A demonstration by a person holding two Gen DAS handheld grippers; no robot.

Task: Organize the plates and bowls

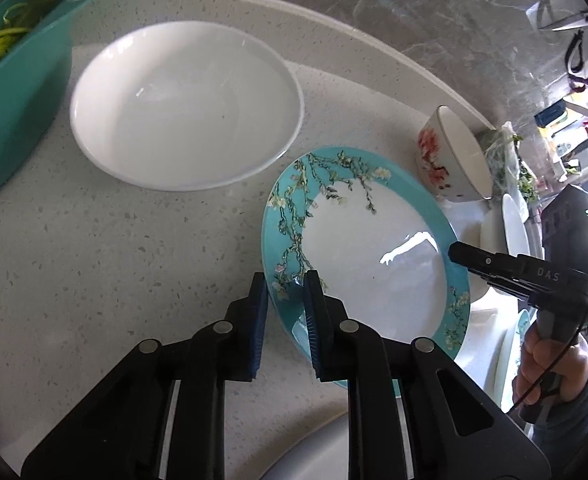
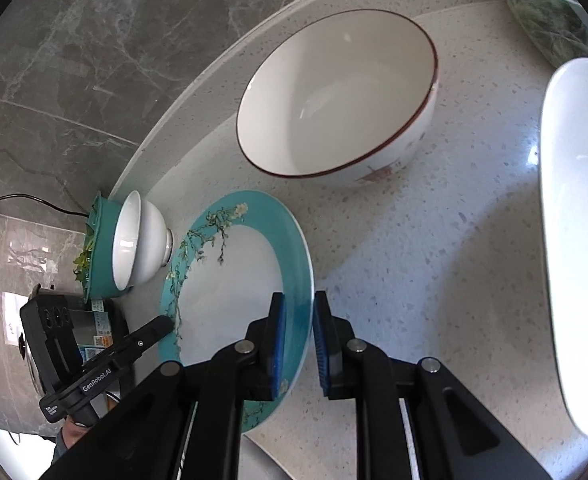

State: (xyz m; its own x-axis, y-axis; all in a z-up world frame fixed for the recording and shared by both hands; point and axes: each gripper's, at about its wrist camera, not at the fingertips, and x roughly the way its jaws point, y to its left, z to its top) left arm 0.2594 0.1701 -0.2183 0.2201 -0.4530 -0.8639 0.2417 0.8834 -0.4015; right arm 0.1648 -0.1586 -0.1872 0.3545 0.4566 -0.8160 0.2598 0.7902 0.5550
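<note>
Landmark: the round teal-rimmed ceramic plate with a blossom-branch pattern (image 1: pixel 373 256), lying on the pale speckled stone counter (image 1: pixel 114 248).

Far left of it stands a teal plastic basket holding greens (image 1: pixel 10 92), at the counter's back edge. Between basket and plate sits a wide plain white ceramic bowl (image 1: pixel 186 104), apart from the plate's rim, with bare counter in front of it.

The left gripper (image 1: pixel 286 304) has its blue-padded fingers (image 1: pixel 258 320) closed nearly together on the plate's near-left rim. On the opposite rim the right gripper (image 2: pixel 298 320) clamps likewise, fingers (image 2: pixel 278 340) narrowly apart with the rim between them; "DAS" is readable on its body, "GenRobot.AI" on the left one.

Behind the plate's right side is a white bowl with red flowers and a dark rim line (image 2: pixel 337 96). Farther right a white dish's edge (image 2: pixel 577 240) borders open counter.
</note>
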